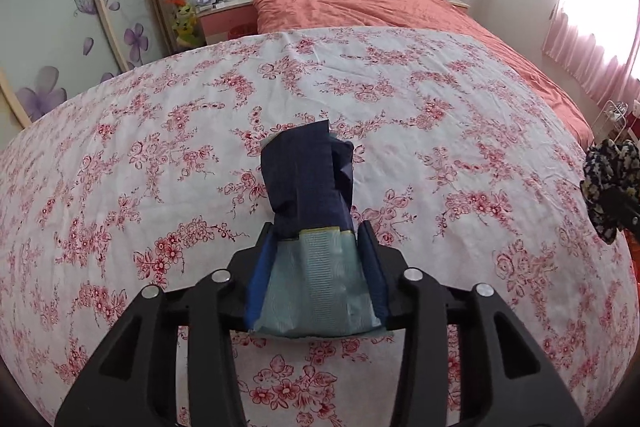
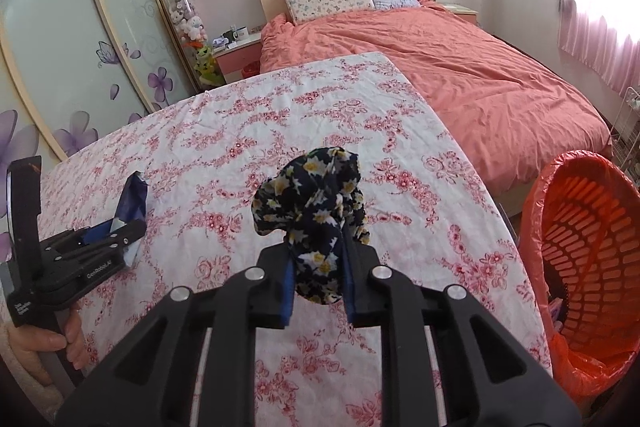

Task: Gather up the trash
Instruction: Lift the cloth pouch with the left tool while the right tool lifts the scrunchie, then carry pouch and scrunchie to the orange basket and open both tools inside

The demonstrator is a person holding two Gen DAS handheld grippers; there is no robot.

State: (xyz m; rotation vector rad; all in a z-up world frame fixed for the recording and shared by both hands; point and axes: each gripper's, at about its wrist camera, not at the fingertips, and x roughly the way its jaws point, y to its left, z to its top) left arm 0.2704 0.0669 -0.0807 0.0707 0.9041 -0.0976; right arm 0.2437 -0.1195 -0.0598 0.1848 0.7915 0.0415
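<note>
My left gripper (image 1: pixel 316 235) is shut on a dark blue and pale blue wrapper (image 1: pixel 308 179), held above the floral-cloth table (image 1: pixel 120 147). It also shows in the right wrist view (image 2: pixel 120 223) at the left, with the wrapper (image 2: pixel 134 199) sticking up. My right gripper (image 2: pixel 316 259) is shut on a dark scrunchie with yellow flowers (image 2: pixel 316 203), held above the table (image 2: pixel 240 115). The scrunchie also shows at the right edge of the left wrist view (image 1: pixel 612 187). An orange slatted bin with an orange bag liner (image 2: pixel 580 267) stands to the right of the table.
A bed with a salmon duvet (image 2: pixel 460 67) lies beyond the table. A wardrobe with flower-printed doors (image 2: pixel 60 47) is on the left. A nightstand with mugs (image 2: pixel 236 45) stands by the bed. A white wire rack (image 2: pixel 628 131) is near the pink curtain.
</note>
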